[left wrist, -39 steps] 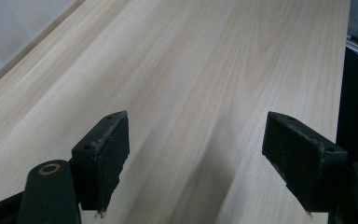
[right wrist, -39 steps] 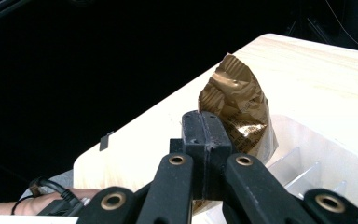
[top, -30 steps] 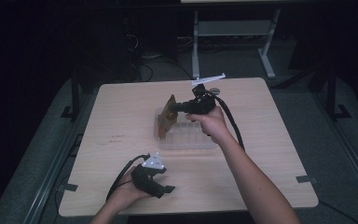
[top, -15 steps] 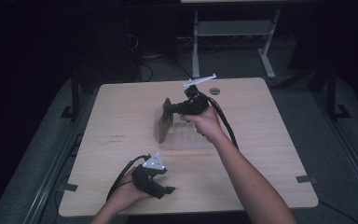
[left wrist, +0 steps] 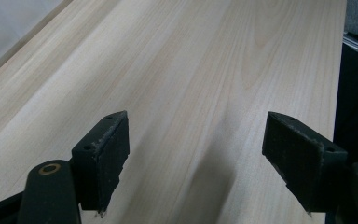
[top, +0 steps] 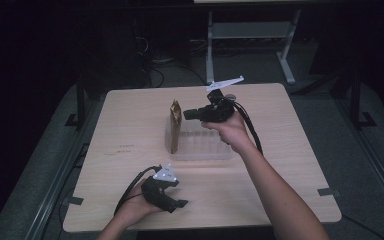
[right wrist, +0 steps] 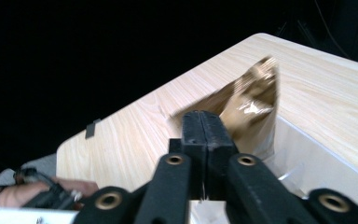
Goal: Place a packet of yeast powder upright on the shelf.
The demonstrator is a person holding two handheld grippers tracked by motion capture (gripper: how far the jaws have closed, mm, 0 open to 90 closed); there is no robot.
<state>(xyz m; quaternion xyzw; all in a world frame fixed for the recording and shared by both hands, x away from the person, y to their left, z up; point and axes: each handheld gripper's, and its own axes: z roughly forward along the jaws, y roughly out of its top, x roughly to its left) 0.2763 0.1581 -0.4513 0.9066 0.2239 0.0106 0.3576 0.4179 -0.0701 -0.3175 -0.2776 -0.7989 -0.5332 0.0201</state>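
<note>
A brown foil packet (top: 175,127) stands upright on edge in the left end of a clear plastic tray (top: 207,149) at the middle of the wooden table. My right gripper (top: 186,114) points left at the packet's upper edge, its jaws pressed together on that edge. In the right gripper view the shut right gripper (right wrist: 200,122) meets the blurred packet (right wrist: 248,98), with the tray wall (right wrist: 317,163) below. My left gripper (top: 179,202) rests near the table's front edge in the person's hand. It is open over bare wood, as the left gripper (left wrist: 196,163) shows in its own view.
The light wooden table (top: 130,130) has free surface left of the tray and along the front. A small round dark object (top: 230,96) lies behind the right hand. A metal stand (top: 250,35) and cables sit on the dark floor beyond the table.
The packet went from tilted above the tray to upright in its left end. The right hand shifted slightly right and up with it. The left hand stayed put.
</note>
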